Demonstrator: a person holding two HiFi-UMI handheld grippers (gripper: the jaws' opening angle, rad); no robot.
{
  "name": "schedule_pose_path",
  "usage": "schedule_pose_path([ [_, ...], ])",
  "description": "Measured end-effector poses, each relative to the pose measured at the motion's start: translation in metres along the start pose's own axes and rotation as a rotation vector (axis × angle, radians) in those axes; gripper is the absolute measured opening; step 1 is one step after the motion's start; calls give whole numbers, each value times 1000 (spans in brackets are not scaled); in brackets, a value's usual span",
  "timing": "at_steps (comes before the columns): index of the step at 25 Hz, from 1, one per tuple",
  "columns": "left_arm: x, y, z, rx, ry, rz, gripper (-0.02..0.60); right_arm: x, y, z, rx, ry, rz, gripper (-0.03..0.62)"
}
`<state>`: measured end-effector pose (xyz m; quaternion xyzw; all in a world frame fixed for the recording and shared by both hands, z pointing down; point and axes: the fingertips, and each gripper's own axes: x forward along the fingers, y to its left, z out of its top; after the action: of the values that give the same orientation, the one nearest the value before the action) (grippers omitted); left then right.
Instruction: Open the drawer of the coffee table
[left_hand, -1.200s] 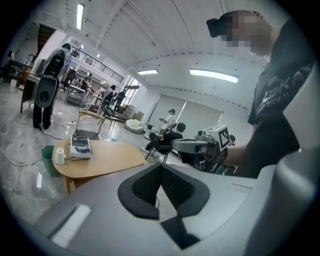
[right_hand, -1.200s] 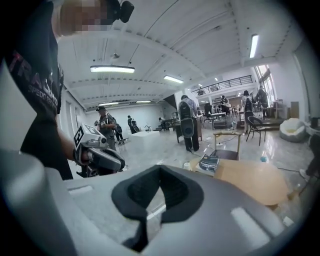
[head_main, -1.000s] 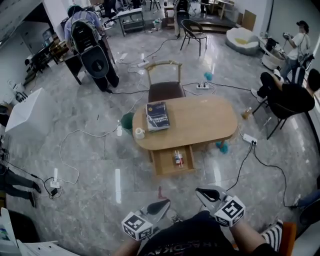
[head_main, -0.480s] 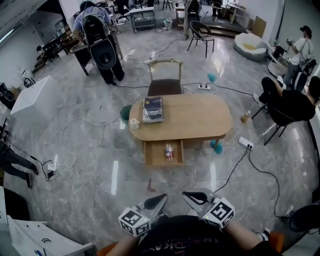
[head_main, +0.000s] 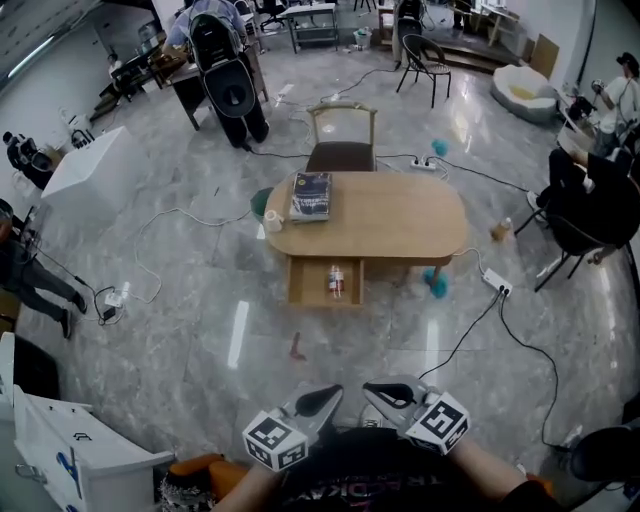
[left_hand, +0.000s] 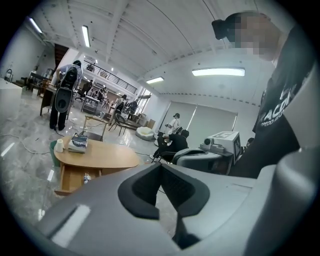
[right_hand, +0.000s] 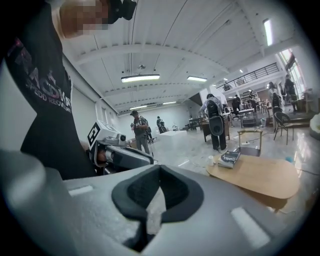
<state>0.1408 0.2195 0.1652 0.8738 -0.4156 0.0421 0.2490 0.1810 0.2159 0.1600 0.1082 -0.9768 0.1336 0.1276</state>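
Observation:
The oval wooden coffee table (head_main: 400, 225) stands mid-floor in the head view, its drawer (head_main: 305, 283) pulled out toward me with a small bottle (head_main: 336, 281) inside. A book (head_main: 311, 194) and a white cup (head_main: 273, 221) lie on its left end. My left gripper (head_main: 326, 398) and right gripper (head_main: 378, 391) are held close to my body at the bottom, far from the table, both shut and empty. In the left gripper view the table (left_hand: 100, 156) and open drawer (left_hand: 67, 175) sit at the left; in the right gripper view the table (right_hand: 260, 176) is at the right.
A wooden chair (head_main: 342, 150) stands behind the table. Cables and power strips (head_main: 497, 282) trail over the marble floor. A seated person (head_main: 590, 205) is at the right, a white cabinet (head_main: 90, 170) at the left, a small object (head_main: 296, 350) on the floor before the drawer.
The view has drawn back: the table with its open drawer looks smaller and farther away. Both grippers stayed shut near my body, drawing closer together.

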Motion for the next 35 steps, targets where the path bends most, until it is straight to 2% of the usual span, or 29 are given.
schedule_pose_path([
  [5,9,-26,-14,-13,-19,18,6,-23,7,-19,7,21,34,3],
  [10,8,-43,-14,0,-25,25,6,-35,13,-17,1,23,50,3],
  [17,-10,-35,-1,10,-69,65,6,-34,19,-14,-2,9,65,3],
  [25,-7,-43,-10,-19,-69,54,6,-29,22,-14,-7,27,89,2],
  [35,0,-47,-13,-9,-59,44,6,-35,20,-21,-11,25,80,2],
])
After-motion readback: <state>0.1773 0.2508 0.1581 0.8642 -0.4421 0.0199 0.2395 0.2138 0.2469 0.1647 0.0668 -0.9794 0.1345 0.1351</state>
